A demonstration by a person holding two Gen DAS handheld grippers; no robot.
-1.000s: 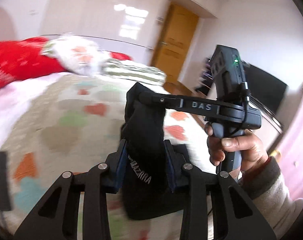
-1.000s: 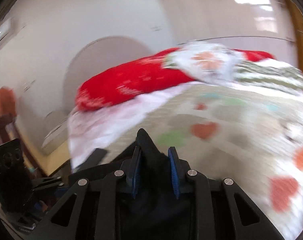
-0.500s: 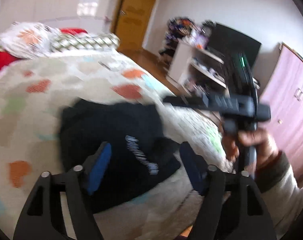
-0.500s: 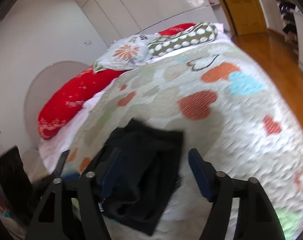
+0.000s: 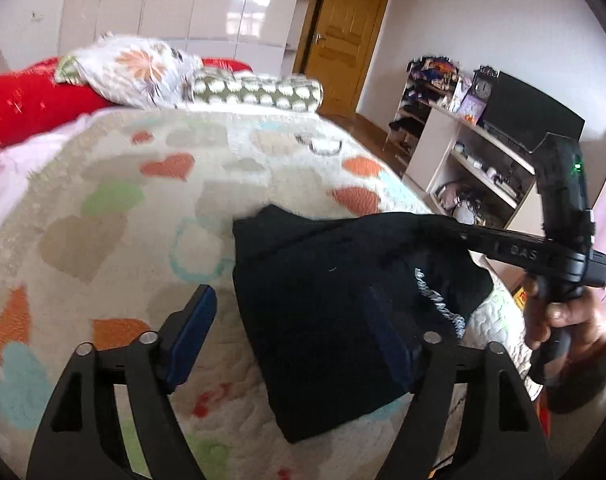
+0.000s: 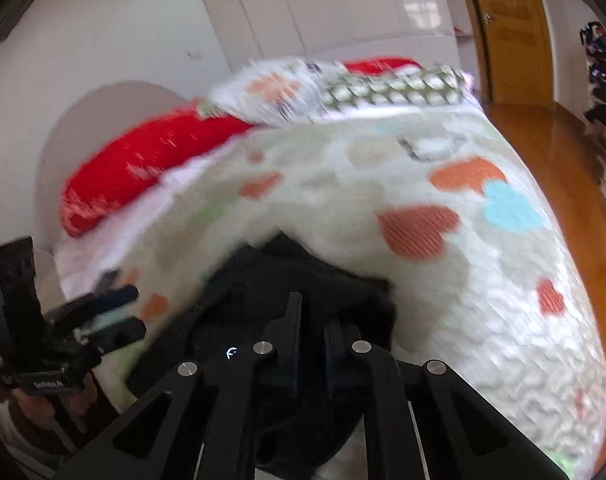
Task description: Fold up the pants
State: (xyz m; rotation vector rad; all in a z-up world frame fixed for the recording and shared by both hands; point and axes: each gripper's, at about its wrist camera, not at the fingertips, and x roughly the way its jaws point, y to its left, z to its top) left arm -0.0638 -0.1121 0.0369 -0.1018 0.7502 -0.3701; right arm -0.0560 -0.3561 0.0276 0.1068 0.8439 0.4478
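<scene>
The black pants (image 5: pixel 335 304) lie as a compact folded bundle on the heart-patterned bed cover (image 5: pixel 115 216), directly ahead of the left claw (image 5: pixel 291 336), whose blue-padded fingers (image 5: pixel 191 332) stand spread wide with nothing between them; one pad sits off to the left of the bundle over bare quilt, the other over the dark cloth, so this claw is free, seemingly so that it can take a new edge or press the stack flat. The right claw (image 6: pixel 311 340) has its pads drawn nearly together above the top of the pants (image 6: pixel 303 288), and in the left view it reaches across the far right corner of the bundle; it looks pinched on a fold of cloth there, probably to tuck or square that corner, though blur makes the bite uncertain. Pillows (image 5: pixel 143 68) and a red bolster (image 5: pixel 27 100) lie well beyond both claws, clear of the folding spot.
</scene>
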